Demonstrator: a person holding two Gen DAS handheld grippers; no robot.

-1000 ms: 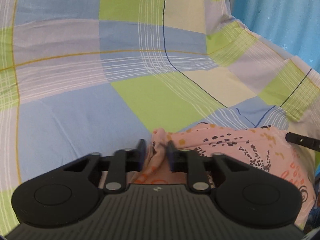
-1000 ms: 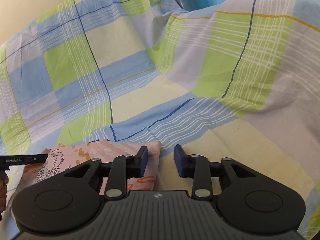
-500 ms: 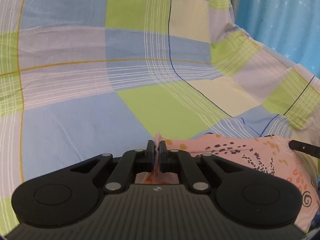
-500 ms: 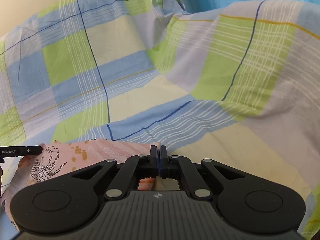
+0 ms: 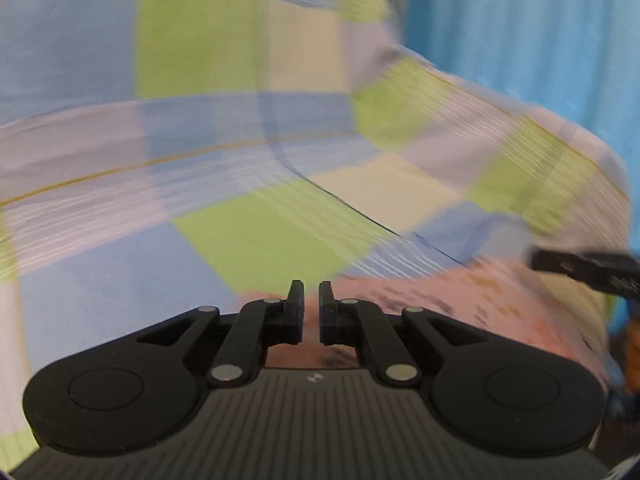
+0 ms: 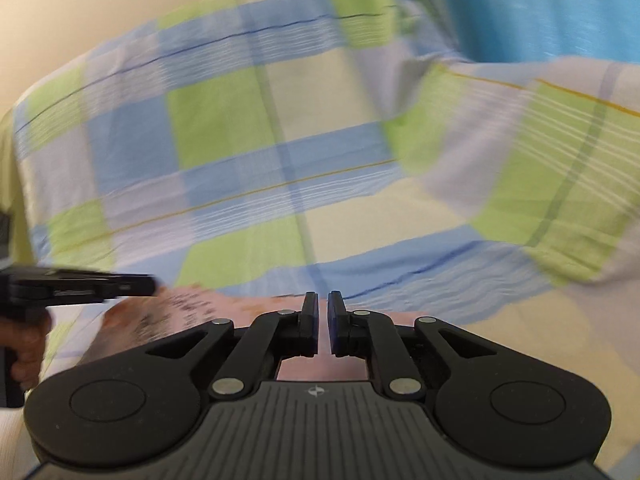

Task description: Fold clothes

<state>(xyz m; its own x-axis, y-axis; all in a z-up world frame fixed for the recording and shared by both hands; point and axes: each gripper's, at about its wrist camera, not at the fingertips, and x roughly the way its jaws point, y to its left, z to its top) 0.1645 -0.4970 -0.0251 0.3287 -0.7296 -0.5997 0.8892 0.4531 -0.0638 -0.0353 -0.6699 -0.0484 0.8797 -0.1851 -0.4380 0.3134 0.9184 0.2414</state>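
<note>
Under both tools I see a checked bedsheet (image 5: 248, 236); blue curtain (image 5: 520, 40) behind it. Pink garment (image 5: 460, 296) lies on the sheet. My left gripper (image 5: 311, 307) and right gripper (image 6: 323, 322) sit narrowly parted above the garment; blur hides any pinch.

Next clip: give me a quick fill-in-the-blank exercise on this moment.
1. The patterned garment in front of the left gripper is mostly ___ in colour.
2. The checked sheet has blue, cream, lilac and ___ squares.
3. In the left wrist view, the right gripper shows at the ___ edge.
4. The backdrop behind the sheet is ___.

Missing words: pink; green; right; blue
</note>
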